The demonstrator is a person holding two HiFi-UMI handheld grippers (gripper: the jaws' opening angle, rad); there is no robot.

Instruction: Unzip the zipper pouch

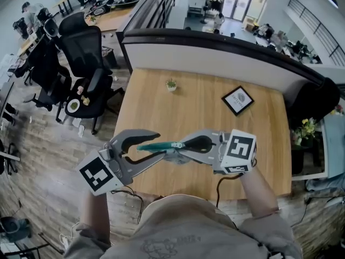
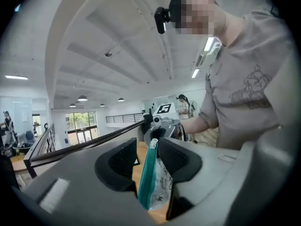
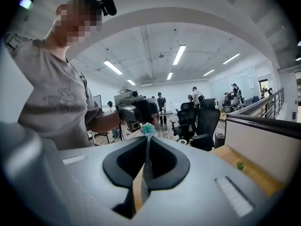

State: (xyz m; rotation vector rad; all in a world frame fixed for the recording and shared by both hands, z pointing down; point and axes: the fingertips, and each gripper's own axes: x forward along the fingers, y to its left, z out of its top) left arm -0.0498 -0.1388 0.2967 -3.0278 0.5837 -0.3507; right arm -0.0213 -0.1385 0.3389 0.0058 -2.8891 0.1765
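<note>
The right claw [image 1: 183, 144] is pinched on the three-o'clock end of the light, limp-looking zipper pouch [image 1: 161, 145], the left claw [image 1: 152, 146] spread around its firmer teal zip edge.

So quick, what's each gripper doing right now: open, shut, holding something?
Left gripper: open, zipper pouch between its jaws, not clamped.
Right gripper: closed on the zipper pouch.
</note>
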